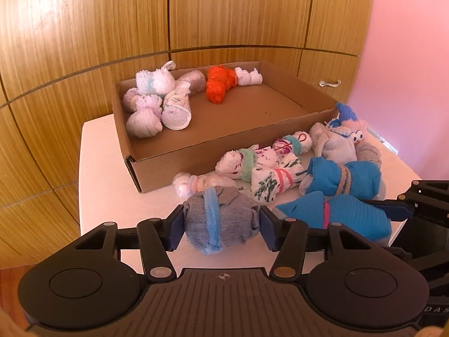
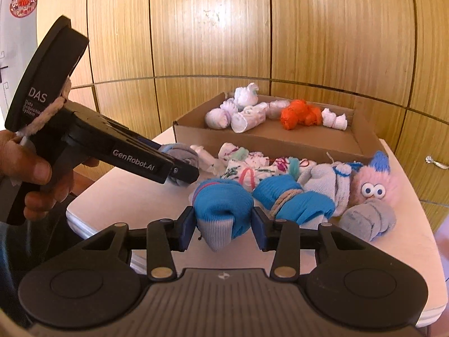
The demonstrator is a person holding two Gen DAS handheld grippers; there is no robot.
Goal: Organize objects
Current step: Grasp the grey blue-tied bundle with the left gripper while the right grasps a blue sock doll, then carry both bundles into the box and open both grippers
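Both claws are clamped now, my left gripper [image 1: 221,221] on the grey roll [image 1: 221,219], right gripper [image 2: 224,224] on the blue roll [image 2: 223,205], so next I lift both over into the box [image 1: 179,163].

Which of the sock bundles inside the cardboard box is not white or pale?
The orange bundle against the back wall of the box; every other bundle inside is white or pale.

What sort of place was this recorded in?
Probably a home room: wood-panelled cabinets with a metal handle, a pink wall, and a small white table of bundled socks.
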